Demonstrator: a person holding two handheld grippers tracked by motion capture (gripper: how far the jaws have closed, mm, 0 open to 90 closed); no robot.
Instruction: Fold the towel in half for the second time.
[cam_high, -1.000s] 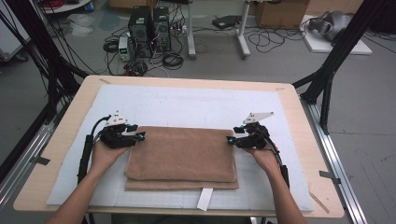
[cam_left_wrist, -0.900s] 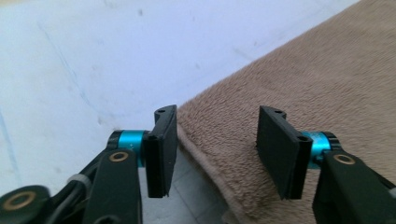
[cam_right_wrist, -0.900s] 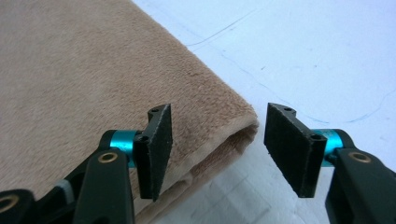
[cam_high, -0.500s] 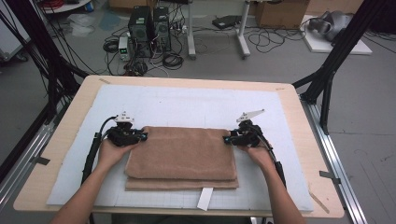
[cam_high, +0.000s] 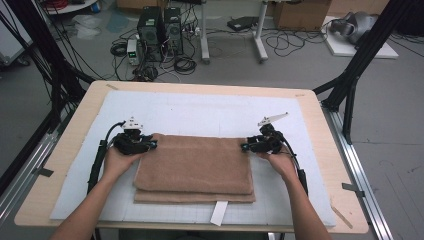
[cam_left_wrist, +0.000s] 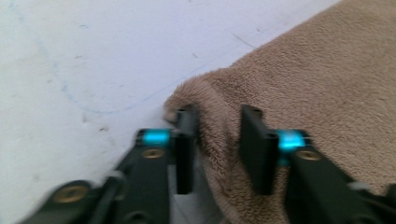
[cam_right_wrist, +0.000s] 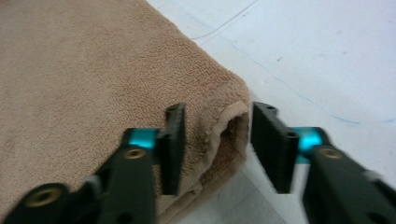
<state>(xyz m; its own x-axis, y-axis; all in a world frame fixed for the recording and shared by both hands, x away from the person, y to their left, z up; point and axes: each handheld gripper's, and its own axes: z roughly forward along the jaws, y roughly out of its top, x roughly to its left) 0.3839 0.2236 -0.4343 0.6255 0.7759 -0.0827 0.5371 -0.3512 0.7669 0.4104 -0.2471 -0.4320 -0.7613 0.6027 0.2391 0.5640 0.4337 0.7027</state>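
Brown towel (cam_high: 195, 167) lying folded on white mat (cam_high: 200, 112), corners sitting between just-opening jaws of left gripper (cam_left_wrist: 217, 140) and right gripper (cam_right_wrist: 215, 142), not pinched

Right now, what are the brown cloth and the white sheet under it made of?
Brown cloth: probably terry towelling, matte, with a fuzzy looped pile and a hemmed edge in the gripper views. White sheet: smooth and matte with faint grid lines; maybe foam board or paper, hard to tell.

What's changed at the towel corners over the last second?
Both tools, left tool and right tool, closed on the far corners of the folded brown terry towel, and their jaws have just been opening again, each with a corner between them but unpinched. The hands barely moved and the towel stays flat.
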